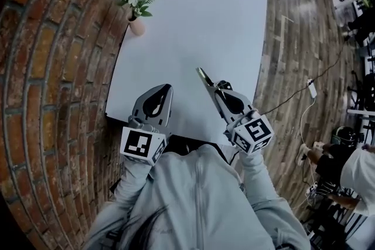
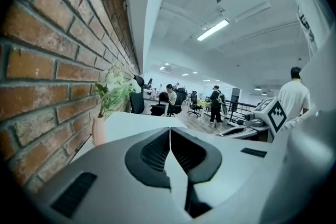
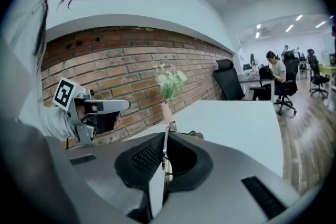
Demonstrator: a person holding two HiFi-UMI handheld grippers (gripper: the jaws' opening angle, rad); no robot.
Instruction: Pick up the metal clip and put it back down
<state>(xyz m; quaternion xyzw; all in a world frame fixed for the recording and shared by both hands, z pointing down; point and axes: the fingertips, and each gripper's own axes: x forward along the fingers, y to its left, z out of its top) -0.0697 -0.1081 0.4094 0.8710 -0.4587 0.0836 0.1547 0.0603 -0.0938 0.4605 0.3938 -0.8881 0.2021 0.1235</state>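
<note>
right tool (image 1: pixel 214 89) gripping metal clip (image 1: pixel 205 76), white table (image 1: pixel 193 20)

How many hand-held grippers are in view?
2. The left hand-held gripper, shut and empty, over the white table; the right hand-held gripper beside it, shut on the metal clip.

Pale grey zipped top (image 1: pixel 199 196), perhaps hooded, grey left gripper (image 1: pixel 168 87), right gripper (image 1: pixel 215 87), black-and-white marker cubes (image 1: pixel 142 145)

Open-plan office, loft look: brick wall (image 1: pixel 53 67) on one side, wood floor (image 1: pixel 299 44), strip lights (image 2: pixel 212 30) overhead. Black swivel chairs (image 3: pixel 229 81) & desks (image 3: pixel 248 79) w/ people (image 3: pixel 276 68) sitting & standing in the bkgd. White table (image 1: pixel 199 26) w/ flower vase (image 1: pixel 137 25) up front.
</note>
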